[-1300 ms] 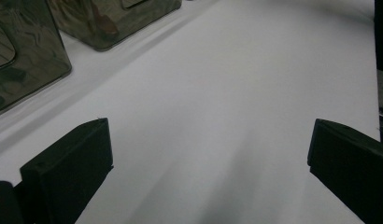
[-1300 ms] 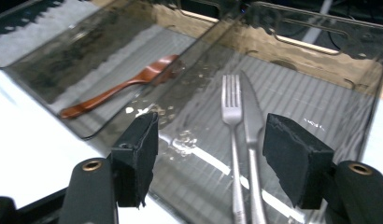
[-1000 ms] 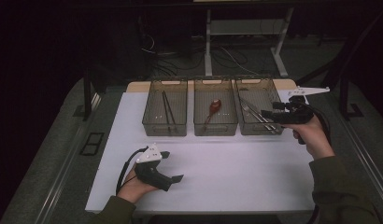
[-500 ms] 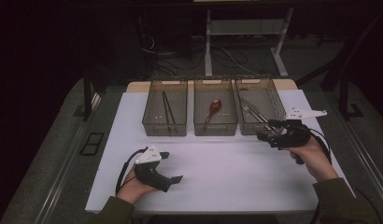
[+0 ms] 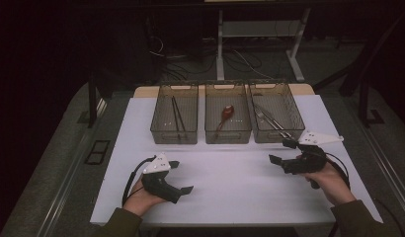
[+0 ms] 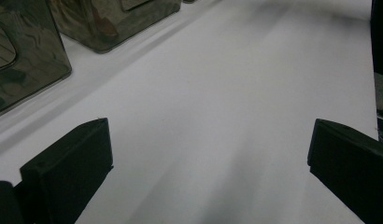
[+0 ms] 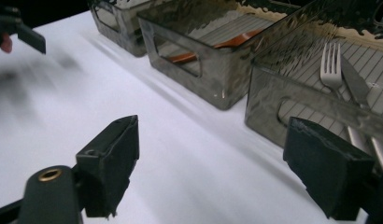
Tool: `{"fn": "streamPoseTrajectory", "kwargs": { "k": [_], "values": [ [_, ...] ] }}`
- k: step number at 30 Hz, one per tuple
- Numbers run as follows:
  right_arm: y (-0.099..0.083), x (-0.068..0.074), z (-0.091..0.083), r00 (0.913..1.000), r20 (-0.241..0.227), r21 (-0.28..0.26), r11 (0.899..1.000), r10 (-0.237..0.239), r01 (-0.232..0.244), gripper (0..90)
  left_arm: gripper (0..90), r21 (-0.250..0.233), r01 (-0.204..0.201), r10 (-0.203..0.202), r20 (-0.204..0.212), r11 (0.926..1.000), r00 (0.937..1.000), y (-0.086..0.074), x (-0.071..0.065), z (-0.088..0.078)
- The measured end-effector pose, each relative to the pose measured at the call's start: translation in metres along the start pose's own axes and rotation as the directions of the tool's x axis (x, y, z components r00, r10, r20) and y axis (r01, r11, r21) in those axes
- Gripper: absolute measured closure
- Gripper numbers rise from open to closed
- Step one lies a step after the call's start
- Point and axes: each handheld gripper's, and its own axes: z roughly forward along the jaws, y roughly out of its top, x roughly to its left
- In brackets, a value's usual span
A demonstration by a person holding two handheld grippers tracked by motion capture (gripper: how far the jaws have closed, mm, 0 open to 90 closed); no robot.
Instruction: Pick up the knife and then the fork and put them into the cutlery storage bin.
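Observation:
Three clear bins stand in a row at the far side of the white mat (image 5: 230,187). The left bin (image 5: 173,134) holds dark chopsticks (image 5: 176,116), the middle bin (image 5: 227,134) a red spoon (image 5: 226,111), and the right bin (image 5: 278,134) a fork (image 7: 330,63) and a knife (image 7: 355,86). My left gripper (image 5: 182,176) rests open on the mat at the near left, nothing between its jaws (image 6: 206,158). My right gripper (image 5: 280,151) hovers low in front of the right bin. Its jaws have just been opening and stand wide with nothing between them (image 7: 217,163).
Beyond the table are dark floor, cables (image 5: 240,59) and a white desk frame (image 5: 220,44). A wooden strip (image 5: 141,92) shows behind the bins. The mat's near edge (image 5: 215,223) runs just in front of both hands.
My right gripper has come down and back from above the right bin to the mat in front of it, with its jaws wider apart. The left gripper has stayed put.

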Motion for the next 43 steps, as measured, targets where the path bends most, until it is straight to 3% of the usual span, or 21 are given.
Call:
{"fn": "streamPoseTrajectory", "kwargs": {
  "k": [3, 10, 20, 28, 31, 43],
  "values": [
    [-0.007, 0.003, 0.0, 1.0, 0.003, -0.003, 1.0, -0.009, 0.009, 13.4, 0.0, 0.0, 0.0, 0.0, 0.002, 1.0, 1.0, 0.0, 0.0, 0.0],
    [-0.021, 0.011, -0.001, 0.9999, 0.008, 0.002, 1.0, -0.011, 0.011, 13.4, 0.0, -0.004, 0.0, 0.0, 0.008, 1.0, 1.0, 0.0, 0.0, -0.001],
    [-0.046, 0.017, -0.005, 0.9998, 0.007, 0.022, 1.0, 0.02, -0.02, 13.4, 0.0, -0.013, 0.002, -0.002, 0.013, 0.9999, 0.9999, 0.001, -0.001, -0.001],
    [-0.051, 0.02, -0.013, 0.9995, 0.019, 0.002, 1.0, 0.023, -0.023, 10.3, 0.0, -0.014, -0.001, 0.001, 0.017, 0.9999, 0.9999, 0.001, -0.002, -0.002],
    [-0.053, 0.018, -0.013, 0.9988, 0.019, -0.001, 0.999, 0.044, -0.044, 10.0, 0.0, -0.013, 0.003, -0.003, 0.017, 0.9999, 0.9998, 0.001, -0.003, -0.002],
    [-0.054, 0.02, -0.011, 0.9995, 0.012, 0.02, 0.999, 0.029, -0.029, 10.0, 0.0, -0.012, 0.001, -0.001, 0.016, 0.9999, 0.9999, 0.001, -0.004, -0.002]
  ]
}}
